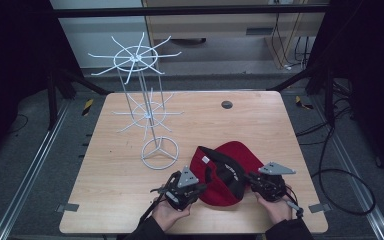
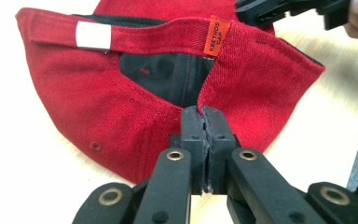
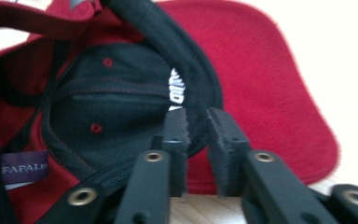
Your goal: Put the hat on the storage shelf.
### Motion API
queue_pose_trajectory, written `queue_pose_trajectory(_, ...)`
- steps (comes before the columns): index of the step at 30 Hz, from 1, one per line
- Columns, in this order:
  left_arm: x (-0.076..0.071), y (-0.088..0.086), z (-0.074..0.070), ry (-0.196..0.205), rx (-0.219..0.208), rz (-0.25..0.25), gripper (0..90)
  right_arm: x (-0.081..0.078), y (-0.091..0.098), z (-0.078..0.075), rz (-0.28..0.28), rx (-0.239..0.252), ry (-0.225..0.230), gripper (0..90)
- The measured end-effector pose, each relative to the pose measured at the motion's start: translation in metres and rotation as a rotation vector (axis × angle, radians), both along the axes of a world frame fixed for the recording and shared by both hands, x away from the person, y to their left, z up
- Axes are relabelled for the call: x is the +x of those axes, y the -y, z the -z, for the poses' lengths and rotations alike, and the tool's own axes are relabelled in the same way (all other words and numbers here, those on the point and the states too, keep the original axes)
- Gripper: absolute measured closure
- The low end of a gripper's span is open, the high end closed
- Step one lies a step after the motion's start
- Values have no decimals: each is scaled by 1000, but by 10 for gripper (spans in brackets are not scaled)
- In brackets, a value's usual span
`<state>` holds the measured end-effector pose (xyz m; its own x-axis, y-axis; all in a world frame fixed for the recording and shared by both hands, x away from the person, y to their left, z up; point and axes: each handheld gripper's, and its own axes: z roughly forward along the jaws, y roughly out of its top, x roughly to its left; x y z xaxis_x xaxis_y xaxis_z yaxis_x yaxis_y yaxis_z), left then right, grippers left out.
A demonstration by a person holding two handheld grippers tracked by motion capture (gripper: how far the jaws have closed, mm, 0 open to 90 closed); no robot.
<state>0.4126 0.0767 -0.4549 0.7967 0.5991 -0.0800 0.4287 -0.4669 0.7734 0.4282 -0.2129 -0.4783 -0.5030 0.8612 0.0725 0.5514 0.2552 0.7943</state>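
My left hand-held gripper (image 1: 196,186) is clenched on the cap (image 1: 230,167), its jaws pinched tight together on the red cloth at the cap's rear edge, just below the opening; in the left gripper view (image 2: 203,112) the pads meet with the fabric nipped between them, right under the strap (image 2: 121,39) with its white patch and orange label (image 2: 217,36). My right hand-held gripper (image 1: 252,178) sits at the other side of the cap, where the brim meets the crown; in its own view (image 3: 196,116) the jaws stand a little apart, one over the black sweatband (image 3: 186,70) and one outside it, and I cannot tell whether the pads press on it. The cap lies upside down on the bench (image 1: 120,200), near the front edge and between my two hands, black lining up, brim pointing away to the right. A white wire rack (image 1: 147,107) stands upright on the bench well apart from the cap, to the left and farther back
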Motion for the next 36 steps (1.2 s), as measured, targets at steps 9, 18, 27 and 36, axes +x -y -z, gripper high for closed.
queue_pose_trajectory(9,-7,-15,4,-5,9,-7,879,7,0,8,-9,-9,-48,900)
queue_pose_trajectory(18,-16,-23,17,-41,7,3,878,13,-4,11,8,-27,-47,900)
queue_pose_trajectory(27,-14,-25,1,-5,-33,21,747,3,16,-6,72,0,63,873)
queue_pose_trajectory(36,-4,-7,-38,100,-51,67,507,-7,40,-9,133,10,79,838)
